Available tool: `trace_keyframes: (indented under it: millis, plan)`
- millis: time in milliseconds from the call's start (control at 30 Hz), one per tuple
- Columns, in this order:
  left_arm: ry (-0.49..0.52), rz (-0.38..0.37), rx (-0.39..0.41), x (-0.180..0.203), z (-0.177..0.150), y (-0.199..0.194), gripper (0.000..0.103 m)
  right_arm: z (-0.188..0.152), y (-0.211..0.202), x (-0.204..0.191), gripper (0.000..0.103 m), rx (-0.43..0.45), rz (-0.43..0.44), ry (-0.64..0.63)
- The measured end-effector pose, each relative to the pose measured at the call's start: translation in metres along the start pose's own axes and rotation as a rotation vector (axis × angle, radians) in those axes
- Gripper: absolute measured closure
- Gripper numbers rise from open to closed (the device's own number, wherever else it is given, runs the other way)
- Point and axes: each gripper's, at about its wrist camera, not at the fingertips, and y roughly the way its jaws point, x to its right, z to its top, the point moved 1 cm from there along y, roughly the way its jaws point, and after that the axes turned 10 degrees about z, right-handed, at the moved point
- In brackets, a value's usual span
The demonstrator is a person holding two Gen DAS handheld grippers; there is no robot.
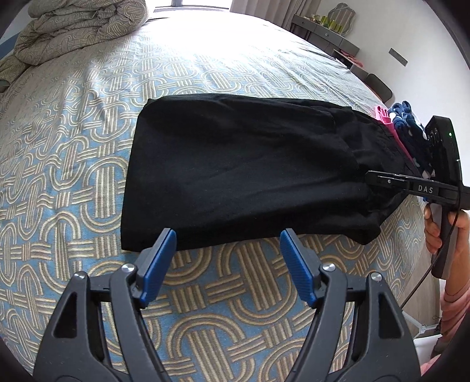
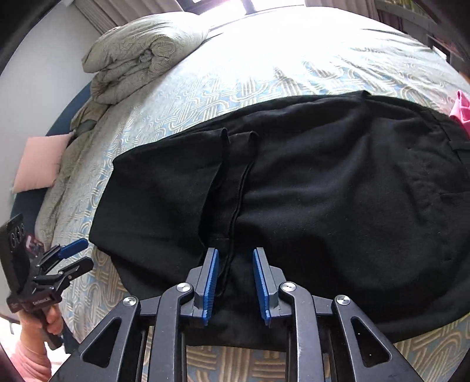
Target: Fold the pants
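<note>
Lying folded on the patterned bedspread, black pants filling the middle of the left wrist view and most of the right wrist view, waistband end toward the right of both frames. Showing a folded-over flap and a thin dark cord running down the middle of the fabric in the right wrist view.

Hovering at the lower centre of its own frame, left claw spread wide, blue pads just at the near edge of the pants, nothing between them. Seen again at the lower left of the right wrist view, gripped by a hand with a pink sleeve beneath, off the left edge of the pants.

Sitting at the lower centre of its frame, right claw narrow but parted, ribbed blue pads over the near hem of the pants with the cord passing beside the left pad; fabric under the gap, not pinched so far as can be told. Reaching in from the right edge of the left wrist view at the waistband end, handle in a hand.

Resting at the upper left of both frames, a rolled quilt. Peeking past the waistband at the right, pink fabric and a navy dotted garment. Leaning at the left edge of the right wrist view, a pale pink pillow.
</note>
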Motion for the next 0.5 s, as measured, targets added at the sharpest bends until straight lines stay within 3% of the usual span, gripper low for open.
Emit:
trace_keyframes:
  millis: [133, 233, 367, 500]
  plan:
    - [-0.013, -0.002, -0.007, 0.000, 0.005, 0.009, 0.029, -0.004, -0.008, 0.003, 0.076, 0.003, -0.001, 0.009]
    - [-0.009, 0.024, -0.005, 0.003, 0.010, 0.015, 0.029, -0.016, -0.020, 0.017, 0.069, 0.032, -0.022, 0.048]
    - [-0.036, -0.053, 0.025, 0.011, 0.025, 0.014, 0.029, -0.043, -0.053, 0.042, 0.063, 0.120, -0.063, 0.144]
    - [0.002, -0.091, 0.037, 0.036, 0.043, 0.021, 0.029, -0.069, -0.091, 0.074, 0.054, 0.227, -0.089, 0.270]
